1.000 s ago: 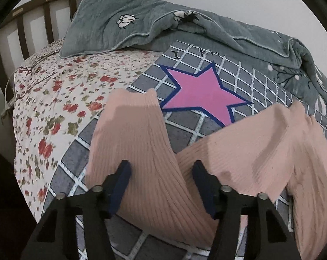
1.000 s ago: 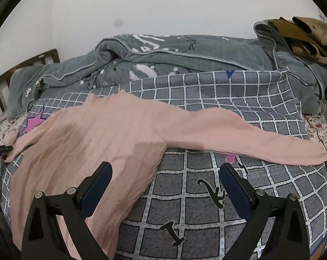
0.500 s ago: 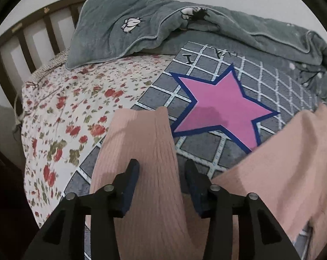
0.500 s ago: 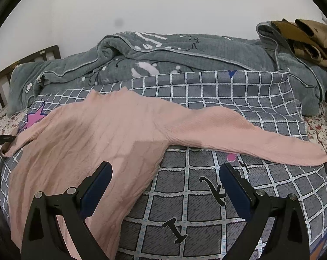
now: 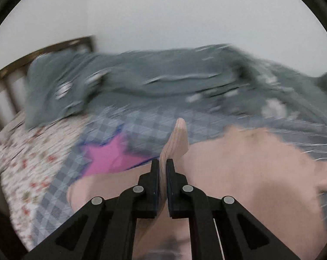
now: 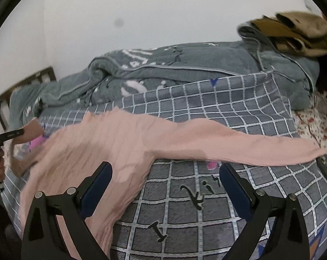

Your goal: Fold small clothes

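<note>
The pink sweater (image 6: 111, 143) lies spread on the checked blanket (image 6: 206, 205). Your left gripper (image 5: 160, 169) is clamped on its left sleeve cuff (image 5: 178, 138); your right gripper (image 6: 165, 179) gapes empty above the hem. It's light, limp knit, so grip cuffs and hems.

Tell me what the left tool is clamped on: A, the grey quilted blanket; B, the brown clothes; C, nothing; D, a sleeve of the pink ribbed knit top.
D: the left tool is shut on a sleeve of the pink ribbed knit top, lifted off the checked cover.
</note>
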`<state>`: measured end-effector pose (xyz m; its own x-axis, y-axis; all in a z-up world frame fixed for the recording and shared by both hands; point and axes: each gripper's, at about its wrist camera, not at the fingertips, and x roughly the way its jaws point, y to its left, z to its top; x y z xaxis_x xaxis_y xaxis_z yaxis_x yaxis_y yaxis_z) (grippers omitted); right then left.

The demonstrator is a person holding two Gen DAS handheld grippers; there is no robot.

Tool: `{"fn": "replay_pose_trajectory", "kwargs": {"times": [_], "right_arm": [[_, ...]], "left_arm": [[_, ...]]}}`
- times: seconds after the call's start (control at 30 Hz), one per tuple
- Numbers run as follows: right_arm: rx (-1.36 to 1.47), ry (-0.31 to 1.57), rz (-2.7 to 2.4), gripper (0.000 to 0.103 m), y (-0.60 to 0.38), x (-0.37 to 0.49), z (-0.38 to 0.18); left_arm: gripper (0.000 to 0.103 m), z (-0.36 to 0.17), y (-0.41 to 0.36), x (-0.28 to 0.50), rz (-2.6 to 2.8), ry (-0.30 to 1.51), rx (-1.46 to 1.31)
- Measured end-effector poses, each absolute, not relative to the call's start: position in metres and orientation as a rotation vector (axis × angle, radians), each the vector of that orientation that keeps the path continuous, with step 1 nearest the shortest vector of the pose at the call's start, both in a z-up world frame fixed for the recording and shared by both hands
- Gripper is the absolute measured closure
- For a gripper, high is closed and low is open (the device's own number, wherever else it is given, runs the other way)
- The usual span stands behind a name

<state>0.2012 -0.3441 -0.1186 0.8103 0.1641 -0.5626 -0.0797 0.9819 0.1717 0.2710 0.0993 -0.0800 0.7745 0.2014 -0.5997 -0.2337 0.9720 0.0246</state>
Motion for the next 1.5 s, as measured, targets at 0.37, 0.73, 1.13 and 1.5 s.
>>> {"fn": "replay_pose_trajectory", "kwargs": {"times": [0.37,0.73,1.13,1.5], "right_arm": [[0.246,0.595,0.083,0.005,-0.381,0.203,-0.117],[0.208,0.616,0.104,0.005,-0.367,0.206,-0.122],[0.128,0.654,0.184,0.006,-0.324,0.212,-0.131],[0.041,0.754,0.230,0.033,-0.276,0.266,-0.143]], "left_arm": [[0.096,-0.124,-0.125,0.302,-0.144,0.692,0.127],[0.033,-0.144,-0.073,0.297,-0.146,0.804,0.006],[0.026,-0.154,0.118,0.271,0.158,0.738,-0.209],[0.044,-0.186,0.141,0.300,0.049,0.781,-0.292]]}}
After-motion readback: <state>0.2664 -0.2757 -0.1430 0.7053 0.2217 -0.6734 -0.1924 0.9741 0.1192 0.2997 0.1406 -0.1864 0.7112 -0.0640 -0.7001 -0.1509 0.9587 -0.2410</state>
